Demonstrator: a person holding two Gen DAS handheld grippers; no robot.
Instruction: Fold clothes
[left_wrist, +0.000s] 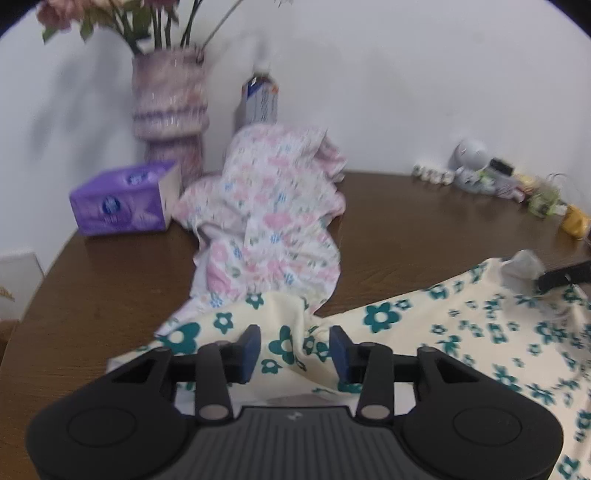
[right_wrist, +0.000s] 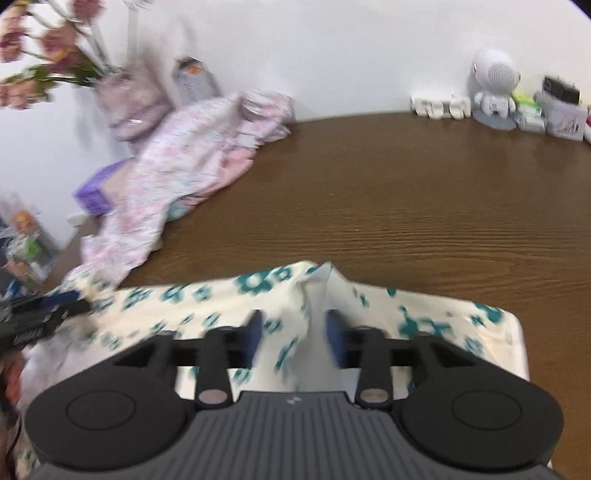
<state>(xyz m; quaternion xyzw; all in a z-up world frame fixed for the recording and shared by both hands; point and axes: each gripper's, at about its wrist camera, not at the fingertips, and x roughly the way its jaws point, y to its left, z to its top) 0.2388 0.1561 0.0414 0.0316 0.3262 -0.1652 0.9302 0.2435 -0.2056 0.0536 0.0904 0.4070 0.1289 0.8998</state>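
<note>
A cream cloth with teal flowers (left_wrist: 461, 332) lies spread over the near part of the brown table (left_wrist: 424, 221). My left gripper (left_wrist: 295, 352) is open, its blue pads on either side of a raised fold at the cloth's left end. My right gripper (right_wrist: 293, 334) is open too, straddling a peaked ridge of the same cloth (right_wrist: 192, 299) near its far edge. A crumpled pink floral garment (left_wrist: 273, 214) is heaped at the back left, its lower end touching the cream cloth. Both views are motion-blurred.
A purple tissue box (left_wrist: 122, 201), a vase of flowers (left_wrist: 170, 107) and a bottle (left_wrist: 260, 98) stand by the wall behind the pink heap. Small figurines and boxes (right_wrist: 495, 88) line the back right. Bare brown tabletop (right_wrist: 406, 192) lies between.
</note>
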